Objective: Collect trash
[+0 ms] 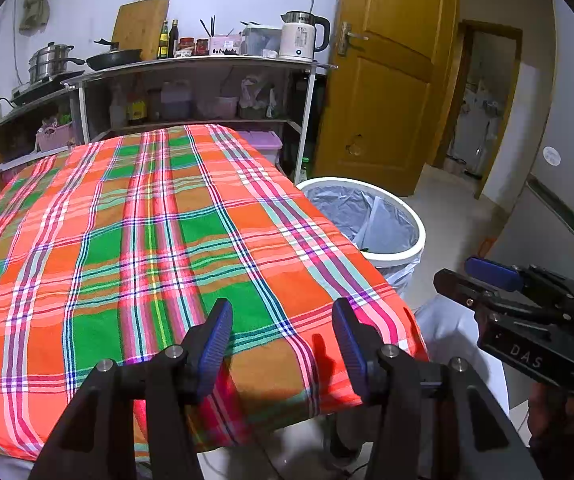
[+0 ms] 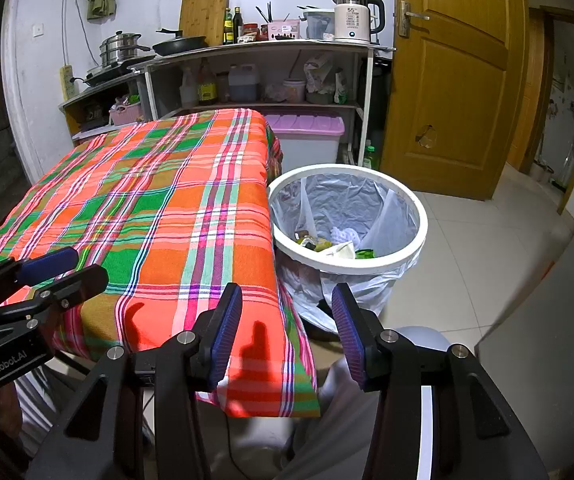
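Observation:
A white round trash bin with a clear liner stands on the floor right of the table; it also shows in the left wrist view. Crumpled paper and wrappers lie inside it. The table carries a bare plaid cloth, also in the right wrist view. My left gripper is open and empty over the table's near right corner. My right gripper is open and empty over the gap between table edge and bin. Each gripper shows at the other view's edge.
A shelf unit with a kettle, pots, bottles and a cutting board stands behind the table. A purple-lidded storage box sits under it. A wooden door is at the right, tiled floor beyond the bin.

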### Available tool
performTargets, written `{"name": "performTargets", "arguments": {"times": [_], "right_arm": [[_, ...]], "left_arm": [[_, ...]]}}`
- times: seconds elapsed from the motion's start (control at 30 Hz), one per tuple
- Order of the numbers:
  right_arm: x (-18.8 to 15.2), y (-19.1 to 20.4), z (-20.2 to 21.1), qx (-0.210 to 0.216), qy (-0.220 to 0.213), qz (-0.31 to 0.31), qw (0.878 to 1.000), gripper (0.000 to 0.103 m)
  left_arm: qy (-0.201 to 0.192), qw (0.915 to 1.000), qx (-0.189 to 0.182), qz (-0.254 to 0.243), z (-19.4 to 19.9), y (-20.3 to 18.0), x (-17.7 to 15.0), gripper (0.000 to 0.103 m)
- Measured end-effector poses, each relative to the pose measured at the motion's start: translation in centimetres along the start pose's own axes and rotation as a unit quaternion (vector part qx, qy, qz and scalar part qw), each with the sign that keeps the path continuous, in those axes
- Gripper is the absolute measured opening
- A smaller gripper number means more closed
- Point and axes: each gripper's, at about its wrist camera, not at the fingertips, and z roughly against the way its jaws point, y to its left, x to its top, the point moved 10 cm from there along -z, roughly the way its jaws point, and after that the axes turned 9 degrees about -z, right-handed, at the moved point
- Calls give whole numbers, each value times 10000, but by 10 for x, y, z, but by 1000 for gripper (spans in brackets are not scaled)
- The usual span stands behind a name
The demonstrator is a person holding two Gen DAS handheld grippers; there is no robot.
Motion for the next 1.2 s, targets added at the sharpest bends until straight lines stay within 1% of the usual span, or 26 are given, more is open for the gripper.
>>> {"name": "performTargets", "arguments": {"times": [0.4,1.0,1.2], "right_arm": [[-4,-2,-4,-10,35,9,10000,48],[-4,-2,-6,-10,47,19,10000,48],[-4,-3,-6,-8,45,22,10000,48]], "left_arm": [[78,9999,-121,21,-3,1,-3,51],[89,9999,-96,-40,-3,-1,-4,51],[52,10000,16,-75,-3,3,-3,51]]}}
